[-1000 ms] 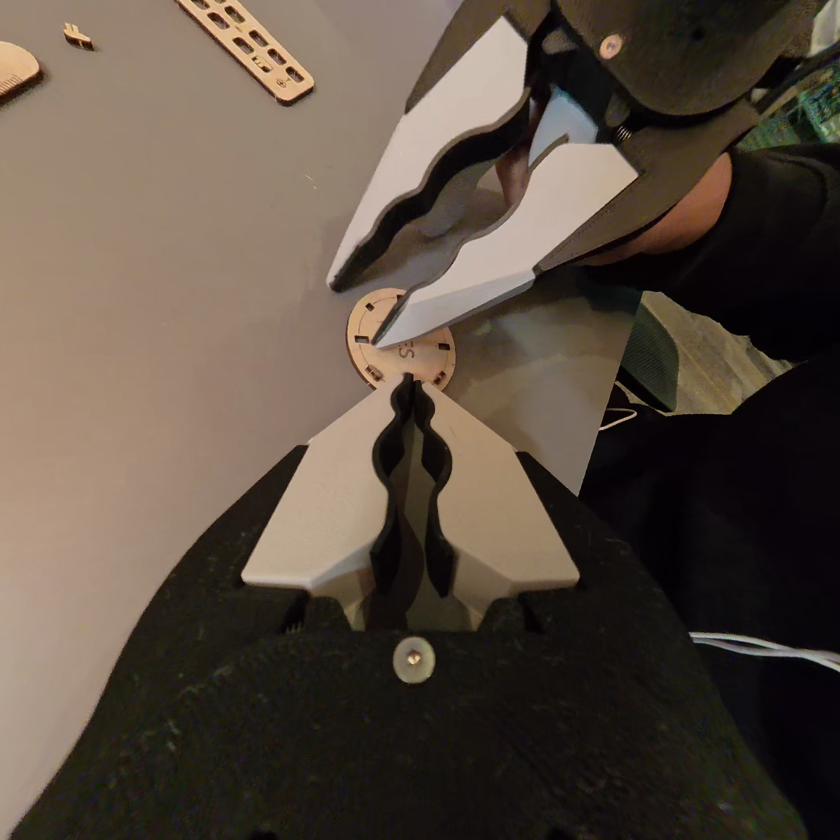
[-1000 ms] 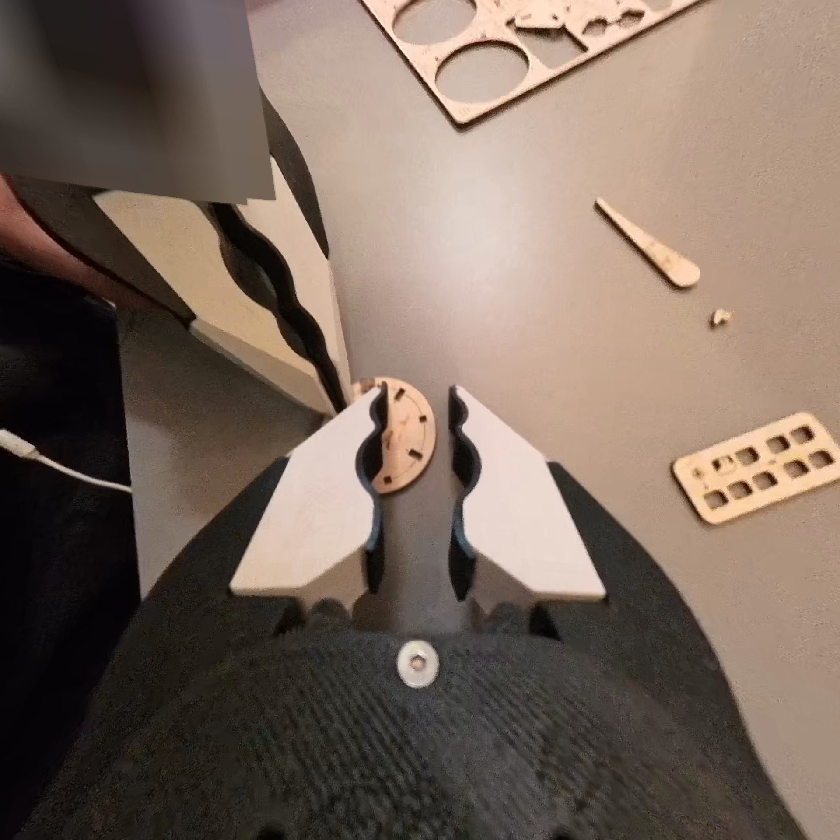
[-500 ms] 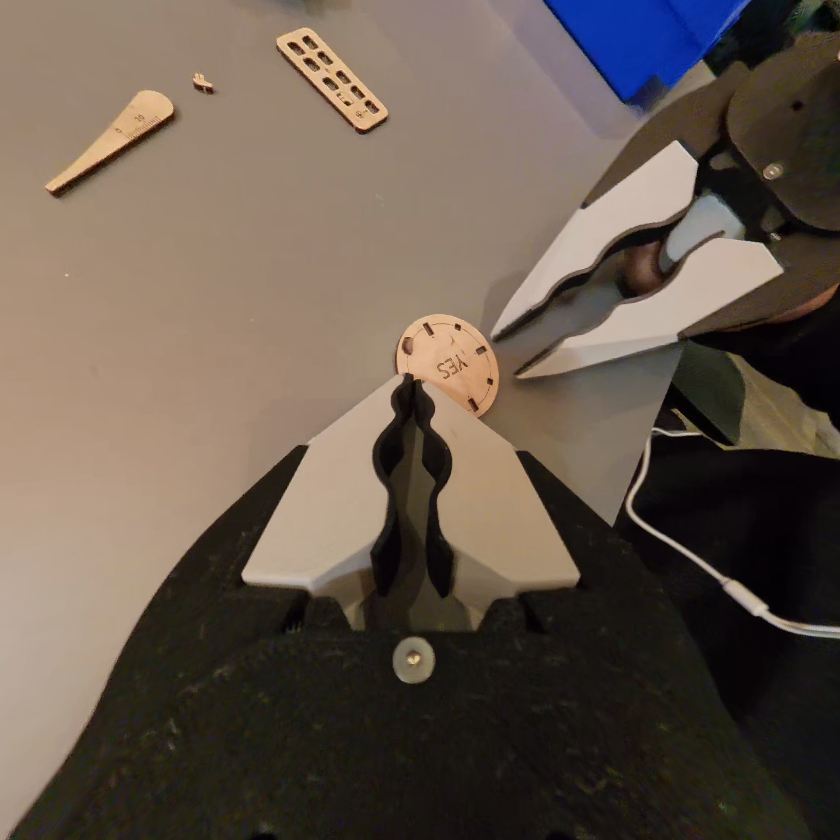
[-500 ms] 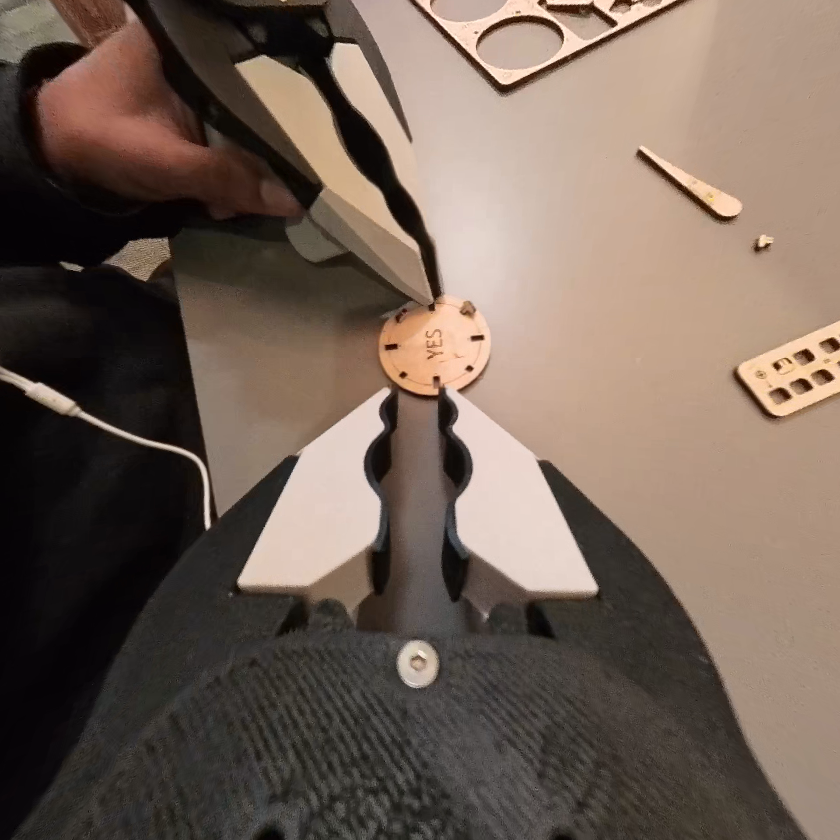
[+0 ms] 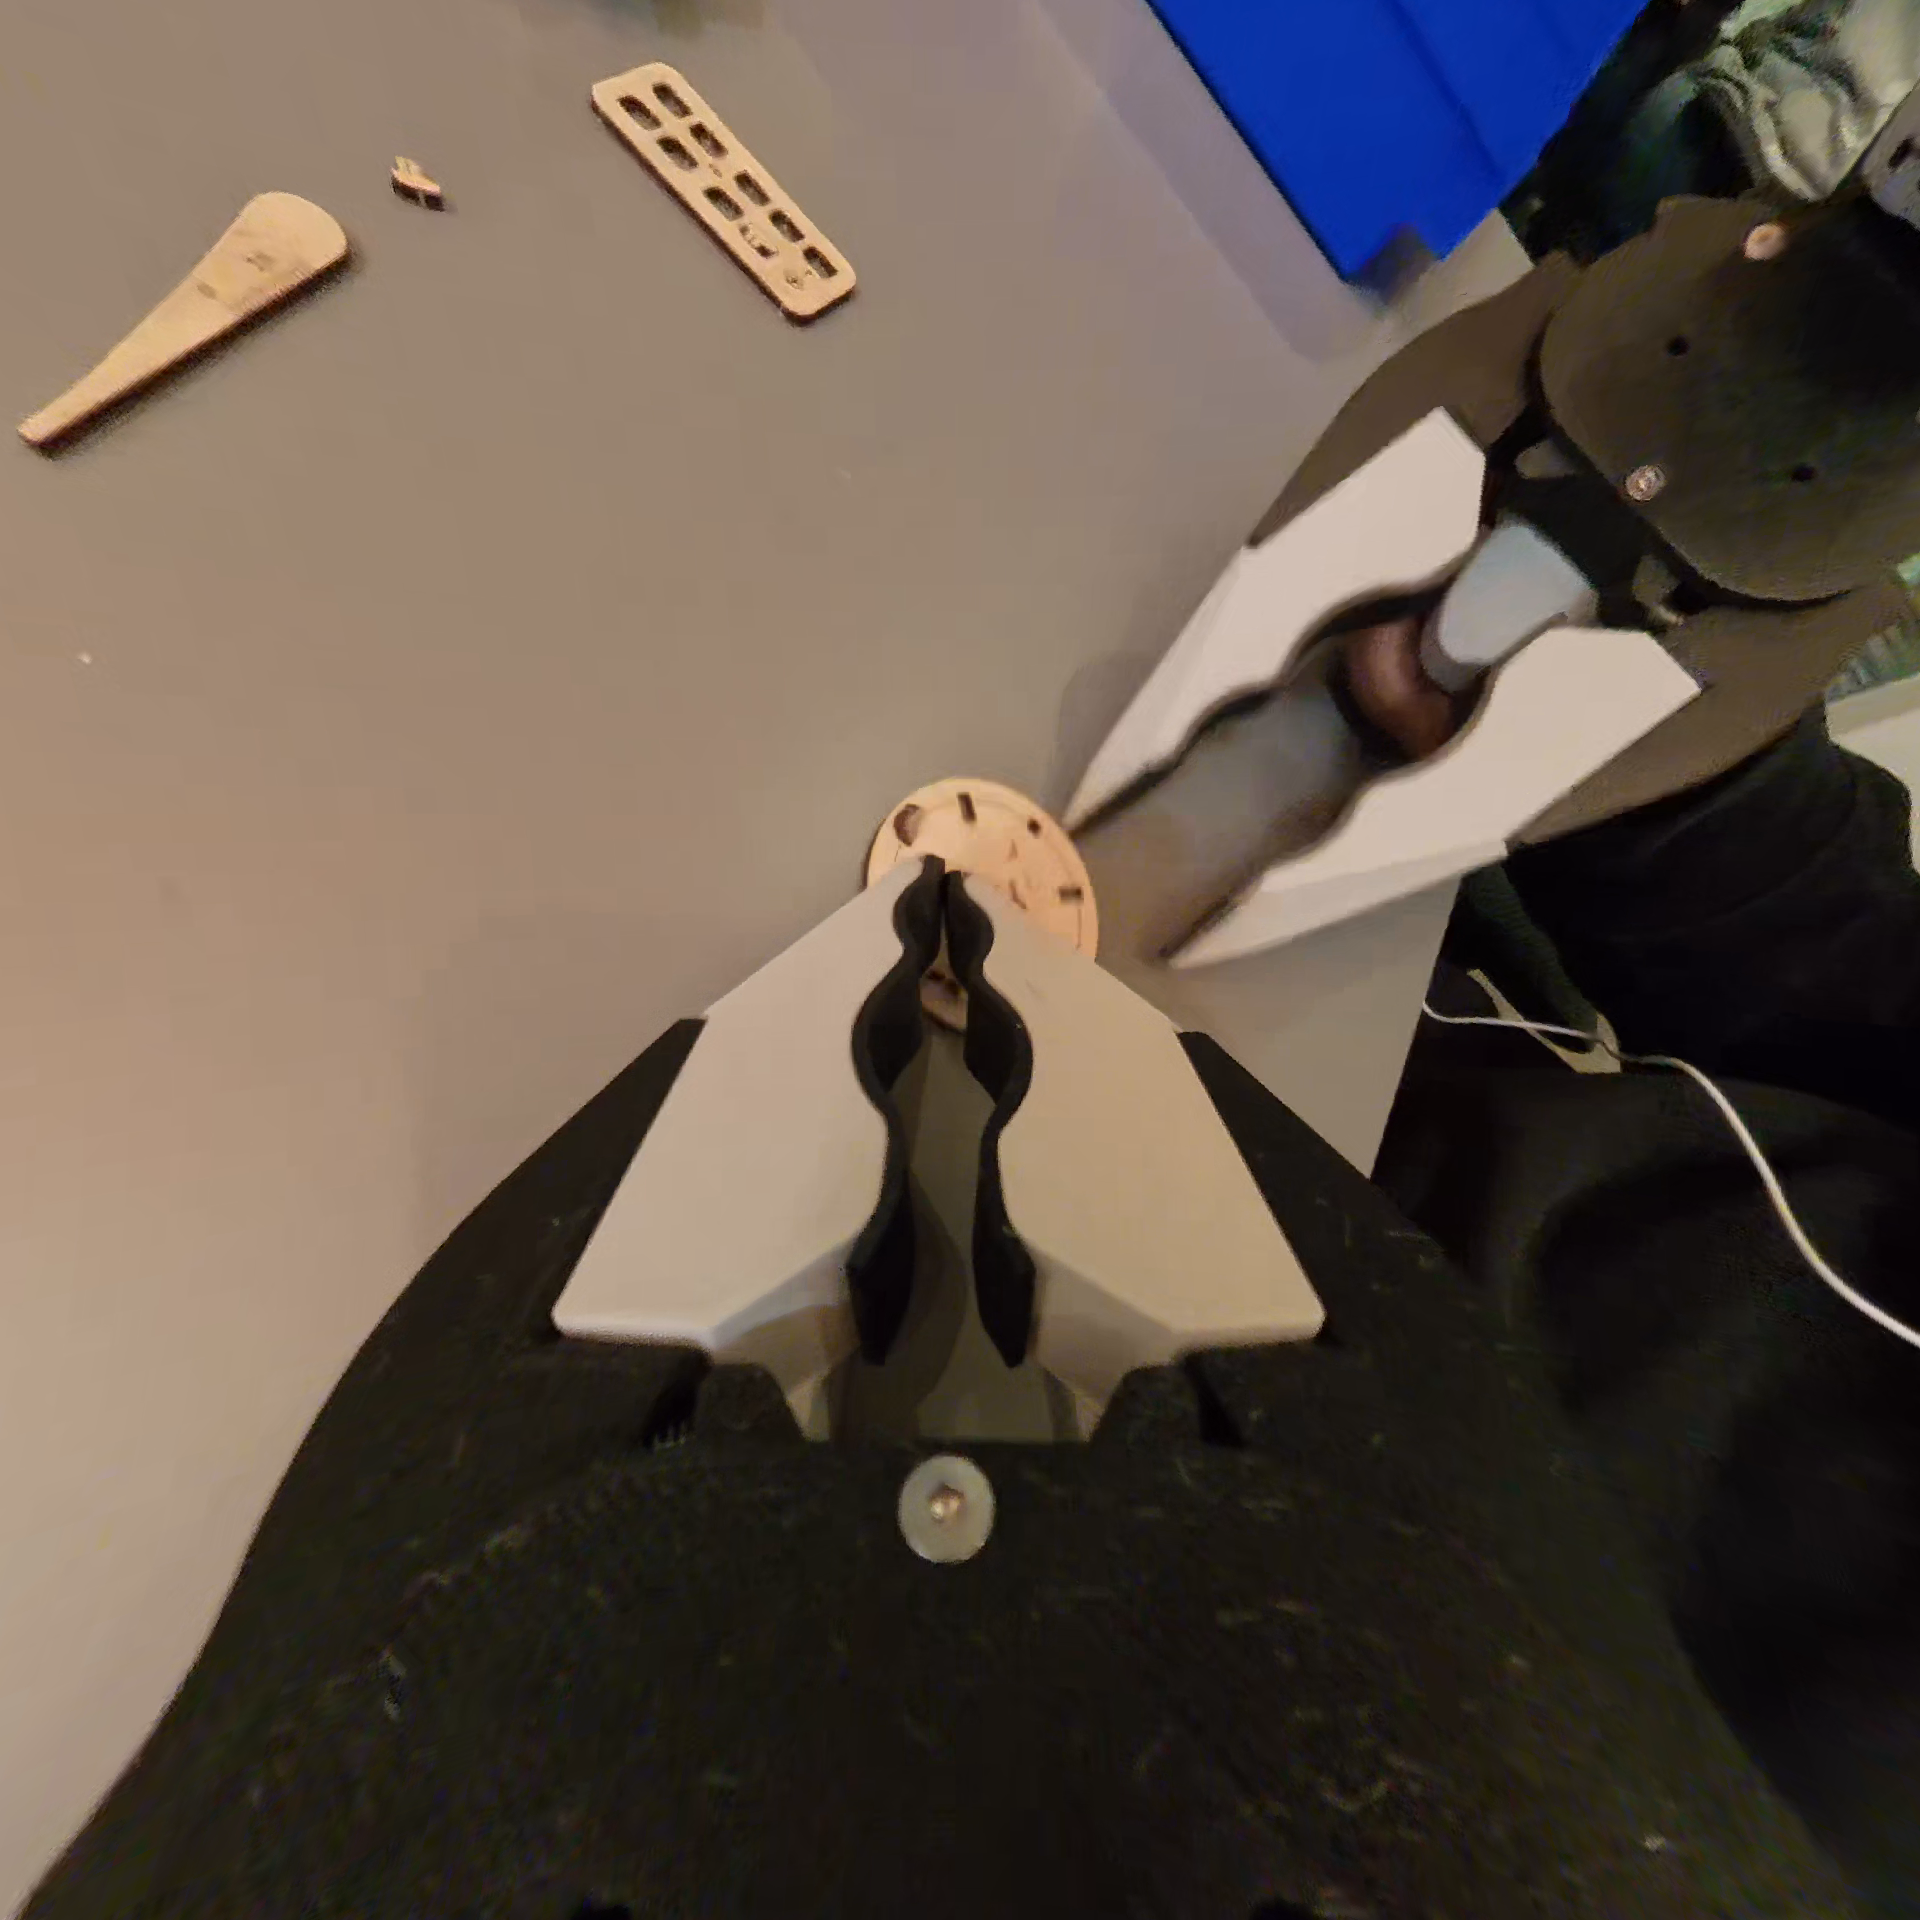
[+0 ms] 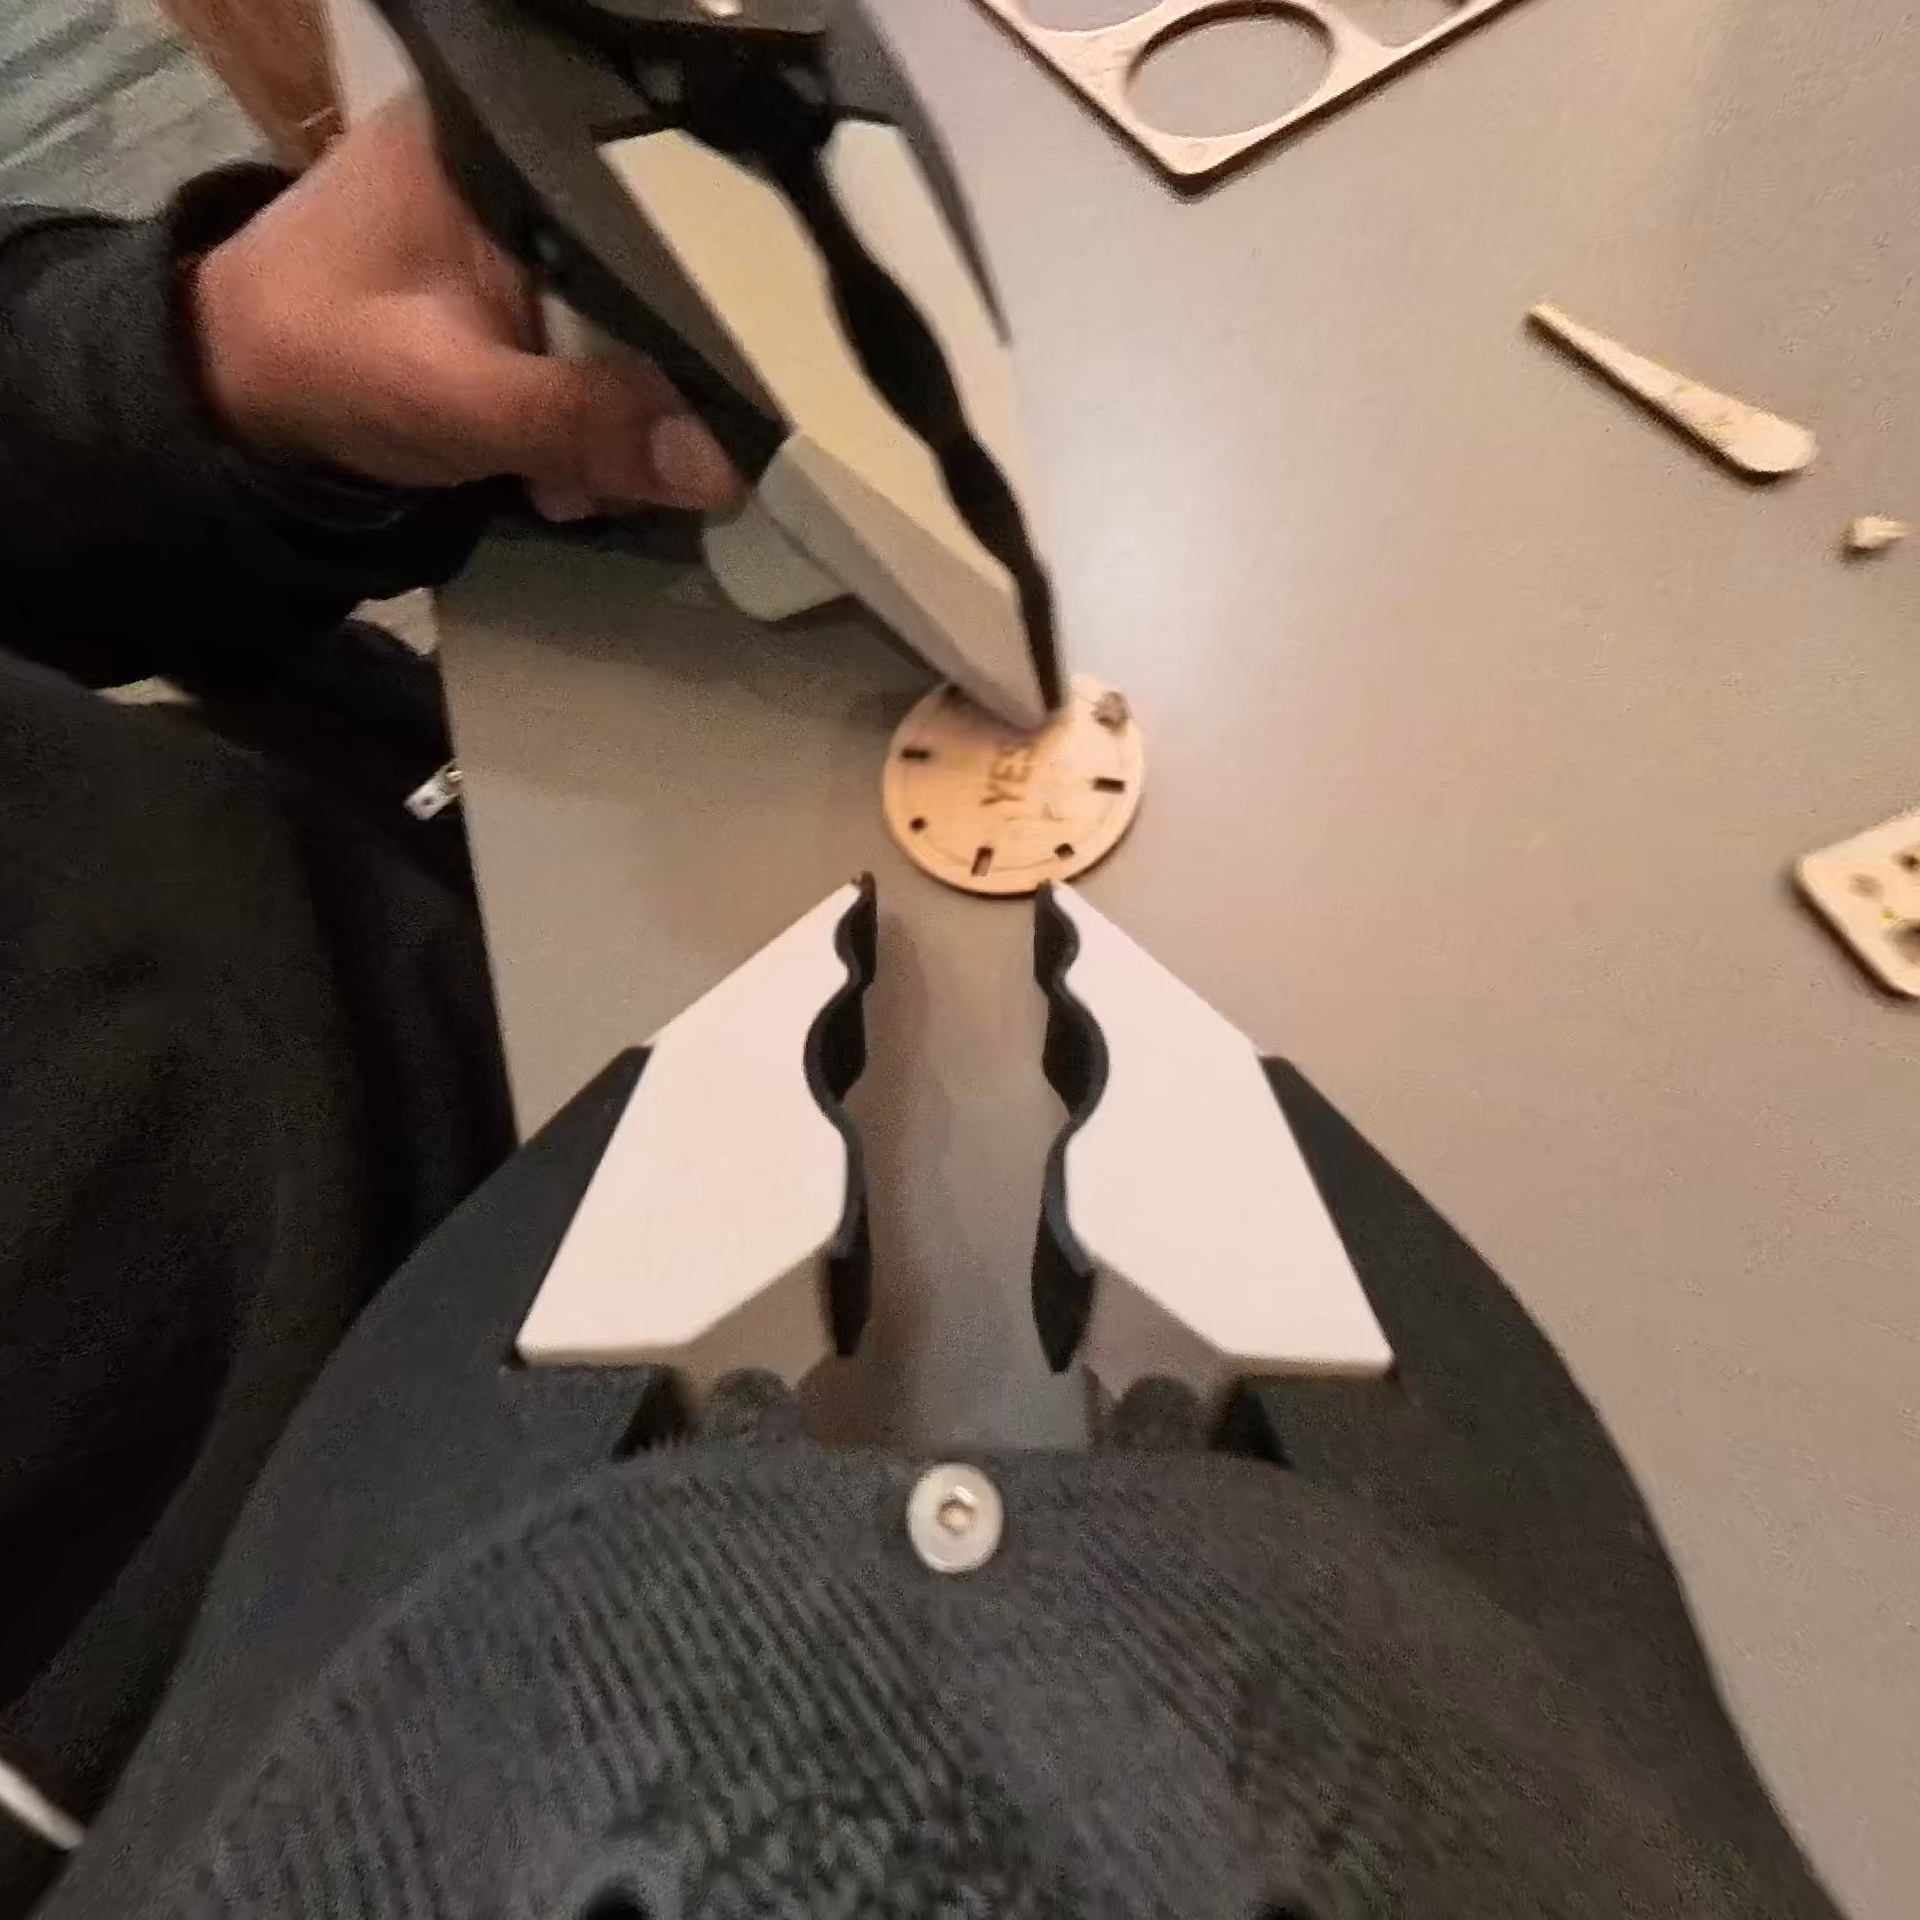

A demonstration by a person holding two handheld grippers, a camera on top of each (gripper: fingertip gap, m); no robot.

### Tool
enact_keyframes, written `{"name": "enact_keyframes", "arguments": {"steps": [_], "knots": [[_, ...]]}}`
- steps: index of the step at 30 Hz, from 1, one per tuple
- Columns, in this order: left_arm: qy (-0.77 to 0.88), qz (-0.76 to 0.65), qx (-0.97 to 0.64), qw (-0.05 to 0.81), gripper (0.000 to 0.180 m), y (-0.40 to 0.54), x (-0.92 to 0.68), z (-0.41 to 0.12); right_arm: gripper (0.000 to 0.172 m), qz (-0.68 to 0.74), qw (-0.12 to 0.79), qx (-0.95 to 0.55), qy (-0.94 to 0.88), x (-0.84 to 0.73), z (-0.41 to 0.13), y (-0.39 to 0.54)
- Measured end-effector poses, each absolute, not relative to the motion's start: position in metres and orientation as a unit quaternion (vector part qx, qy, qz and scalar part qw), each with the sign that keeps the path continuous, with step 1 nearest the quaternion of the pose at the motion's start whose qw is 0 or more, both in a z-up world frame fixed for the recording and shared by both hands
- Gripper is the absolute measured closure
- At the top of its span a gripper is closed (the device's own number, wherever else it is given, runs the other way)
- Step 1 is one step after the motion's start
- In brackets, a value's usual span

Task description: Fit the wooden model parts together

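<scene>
My left gripper, pads pressed together on nothing, rests its tip on the round slotted wooden disc lying flat near the grey table corner; my right gripper, spread and empty, sits just beside its near edge.

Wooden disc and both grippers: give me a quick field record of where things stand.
disc: round slotted wooden disc flat on grey table, near its edge
left gripper: shut, tips on disc's top
right gripper: open, nothing held, tips at disc's near edge
nearby: tapered wooden stick, slotted wooden strip, small chip
</scene>
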State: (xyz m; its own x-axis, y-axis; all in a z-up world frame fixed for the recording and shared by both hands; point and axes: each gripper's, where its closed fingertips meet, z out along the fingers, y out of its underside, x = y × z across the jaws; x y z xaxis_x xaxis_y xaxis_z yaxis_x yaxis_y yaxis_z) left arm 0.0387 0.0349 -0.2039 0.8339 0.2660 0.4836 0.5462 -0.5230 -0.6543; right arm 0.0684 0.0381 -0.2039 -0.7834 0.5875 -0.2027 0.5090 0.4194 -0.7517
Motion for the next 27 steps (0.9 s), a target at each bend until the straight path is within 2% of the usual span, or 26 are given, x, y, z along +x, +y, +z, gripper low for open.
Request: {"name": "enact_keyframes", "arguments": {"steps": [5,9,15,18,27], "knots": [[-0.243,-0.131,-0.82,0.502,0.18,0.03,0.027,-0.179,0.14,0.431,0.028,-0.275,-0.859,0.085,-0.203,0.02],[-0.232,-0.111,-0.798,0.546,0.18,0.021,0.023,-0.164,0.141,0.434,0.052,-0.299,-0.848,0.076,-0.201,0.026],[-0.166,-0.053,-0.845,0.506,0.18,0.029,0.04,-0.174,0.137,0.49,0.078,-0.322,-0.806,0.049,-0.178,0.041],[-0.149,-0.023,-0.863,0.482,0.18,0.031,0.043,-0.181,0.137,0.471,0.068,-0.318,-0.82,0.035,-0.18,0.047],[-0.165,-0.025,-0.888,0.429,0.18,0.032,0.04,-0.2,0.159,0.367,0.004,-0.234,-0.9,0.023,-0.201,0.036]]}}
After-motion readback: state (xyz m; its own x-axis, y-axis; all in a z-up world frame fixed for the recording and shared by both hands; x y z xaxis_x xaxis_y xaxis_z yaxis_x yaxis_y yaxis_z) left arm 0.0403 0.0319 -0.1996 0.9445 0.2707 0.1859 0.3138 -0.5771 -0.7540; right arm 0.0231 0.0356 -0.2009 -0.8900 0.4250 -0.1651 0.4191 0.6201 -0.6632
